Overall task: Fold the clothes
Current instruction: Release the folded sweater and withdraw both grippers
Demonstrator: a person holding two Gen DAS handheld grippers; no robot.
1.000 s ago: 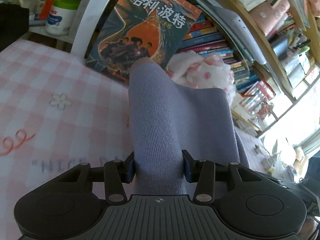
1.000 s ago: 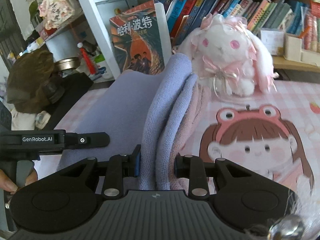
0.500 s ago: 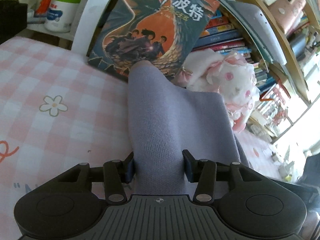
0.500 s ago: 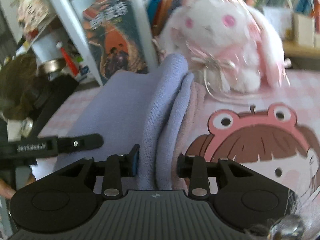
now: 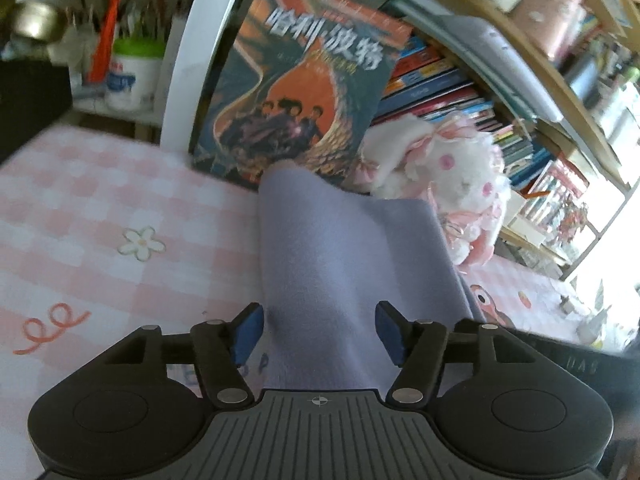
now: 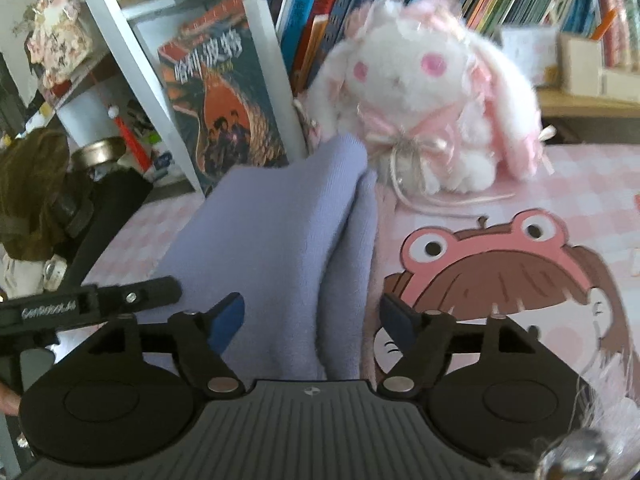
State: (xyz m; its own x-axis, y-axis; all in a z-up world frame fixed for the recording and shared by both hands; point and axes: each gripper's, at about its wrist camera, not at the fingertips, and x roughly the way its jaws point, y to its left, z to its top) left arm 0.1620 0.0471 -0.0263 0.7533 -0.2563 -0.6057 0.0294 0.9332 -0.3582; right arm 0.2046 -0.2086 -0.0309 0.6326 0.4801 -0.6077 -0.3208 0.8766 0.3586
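Both grippers: letting go, jaws opening on each side, lavender cloth between them but the pads look clear of it.
left gripper (image 5: 319, 332): blue pads spread to either side of the lavender knit garment (image 5: 352, 264); gap visible at the left pad, right pad close to the cloth edge, no pinch that I can see.
right gripper (image 6: 312, 320): jaws wider than the bunched fold, cloth sits loose between them; holding nothing.
garment position: lying on the pink checked tablecloth (image 5: 100, 208), folded into a thick strip, doubled edges stacked on the right-hand side, a pink layer showing underneath in the right wrist view; far end reaches up near the upright book (image 5: 304, 80) and the white plush rabbit (image 6: 424, 92).
step: release after a fold, I'd say; the fold is laid down and both hands are dropping it.
next move: back both grippers straight out without snagging the knit, then re-grip an end for the next fold or square up the edges.
watch: rabbit and book sit close behind, little room to push forward.
progress: partway, judging by the folded layers.
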